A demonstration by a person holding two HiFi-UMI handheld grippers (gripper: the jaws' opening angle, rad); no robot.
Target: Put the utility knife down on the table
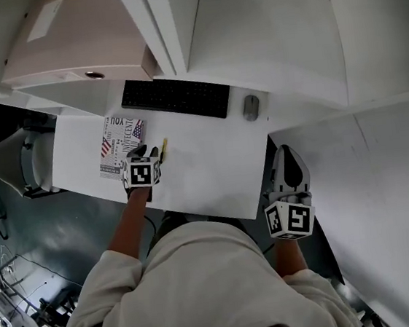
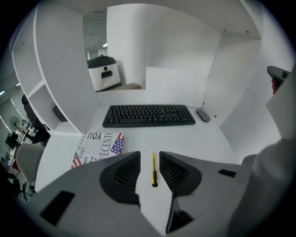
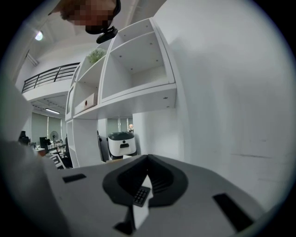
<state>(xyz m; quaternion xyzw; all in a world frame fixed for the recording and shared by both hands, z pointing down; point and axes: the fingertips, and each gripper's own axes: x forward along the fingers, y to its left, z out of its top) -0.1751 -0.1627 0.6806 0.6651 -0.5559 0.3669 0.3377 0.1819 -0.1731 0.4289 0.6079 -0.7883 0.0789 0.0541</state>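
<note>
Yellow knife point(image 1: 164, 147), one, lies flat on the white table point(image 1: 206, 177), just right of one flag-print booklet point(image 1: 120, 145) and nearer the person than one keyboard point(image 1: 175, 98) and one mouse point(image 1: 251, 107). Two tools: left tool point(image 1: 145, 155) is over the table by the knife, jaws spread, pinching nothing; right tool point(image 1: 286, 153) is beyond the table's right edge, jaw tips pressed together, empty. Only the left gripper view shows the knife through the jaw gap, untouched. Right gripper view misses the knife and shows shelves point(image 3: 134, 60).
</note>
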